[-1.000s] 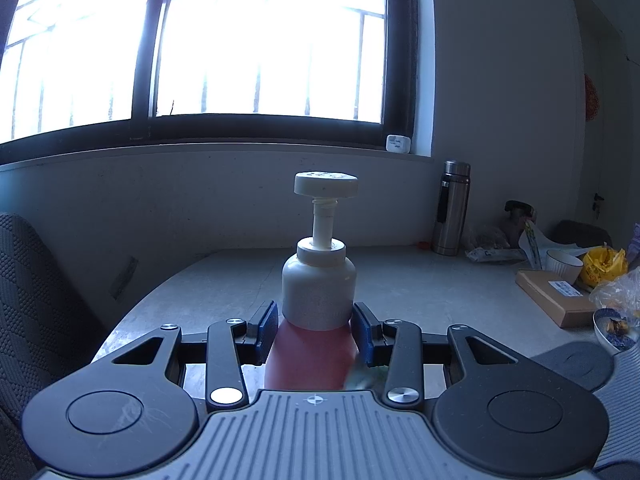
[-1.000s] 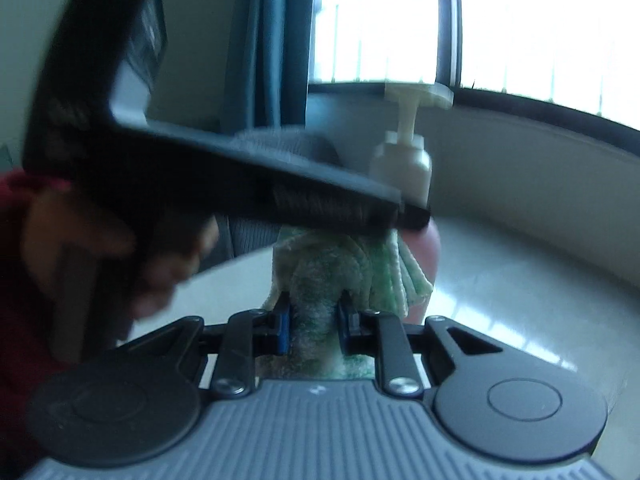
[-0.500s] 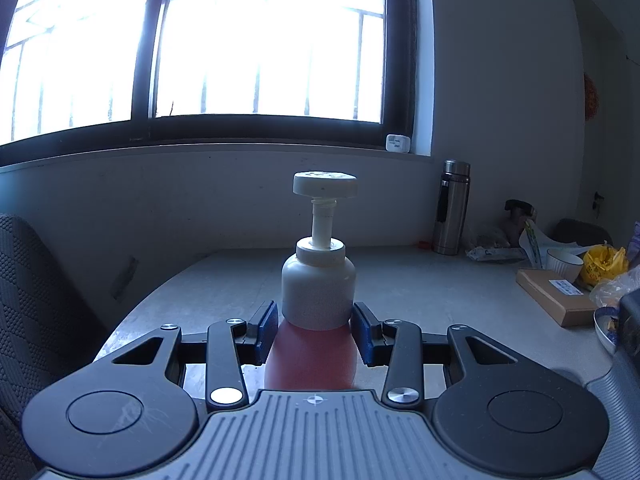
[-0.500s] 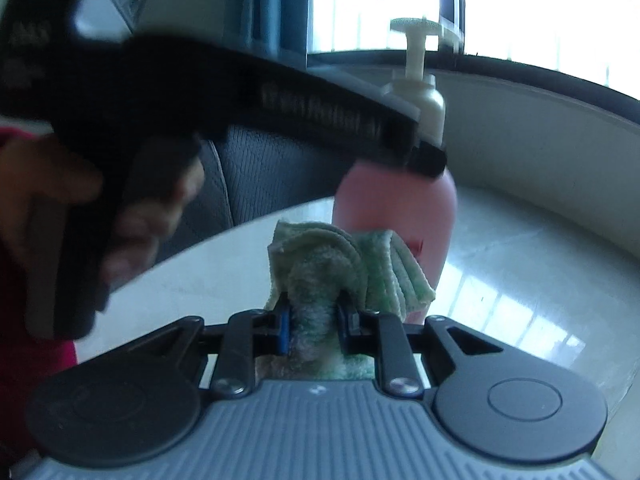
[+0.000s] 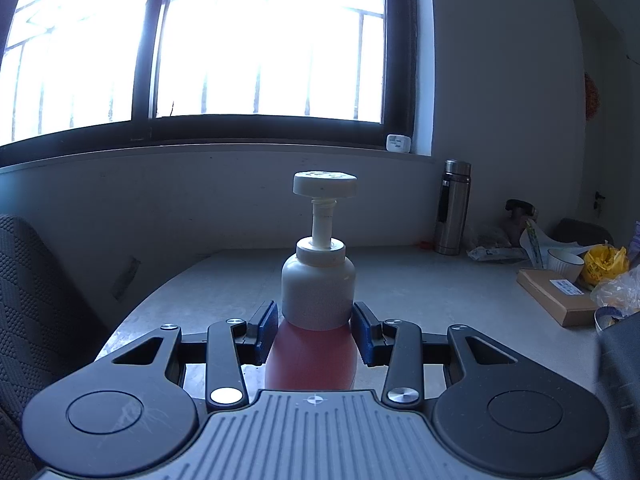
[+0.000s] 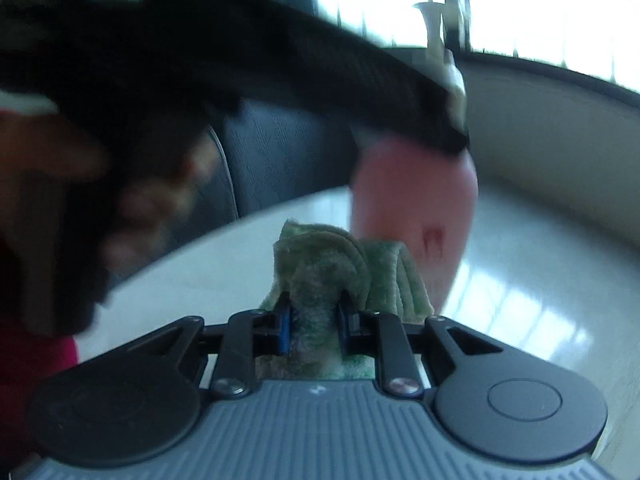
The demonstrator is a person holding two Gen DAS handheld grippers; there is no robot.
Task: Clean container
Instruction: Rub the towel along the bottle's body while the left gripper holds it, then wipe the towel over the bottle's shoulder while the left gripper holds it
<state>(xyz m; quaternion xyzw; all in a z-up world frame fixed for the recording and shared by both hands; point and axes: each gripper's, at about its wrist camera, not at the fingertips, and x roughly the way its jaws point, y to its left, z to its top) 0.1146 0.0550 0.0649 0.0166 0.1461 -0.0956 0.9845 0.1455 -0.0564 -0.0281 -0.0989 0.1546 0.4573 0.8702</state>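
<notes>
The left tool point(image 5: 313, 334) pinches the pink pump bottle point(image 5: 316, 304) upright on the bench point(image 5: 440, 292). The right tool point(image 6: 313, 316) clamps a green cloth point(image 6: 340, 264) just beside the bottle's lower flank. Wiping seems underway; next, press the cloth against the body and rub.

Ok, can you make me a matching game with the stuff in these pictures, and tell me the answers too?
Things:
1. pump bottle
2. cloth
3. flask
4. cardboard box

Places:
A. lying flat on the table's right side
B. pinched in the right tongs
C. standing at the back of the table by the wall
D. gripped by the left tongs

Pairs: 1-D, 2-B, 3-C, 4-A
</notes>
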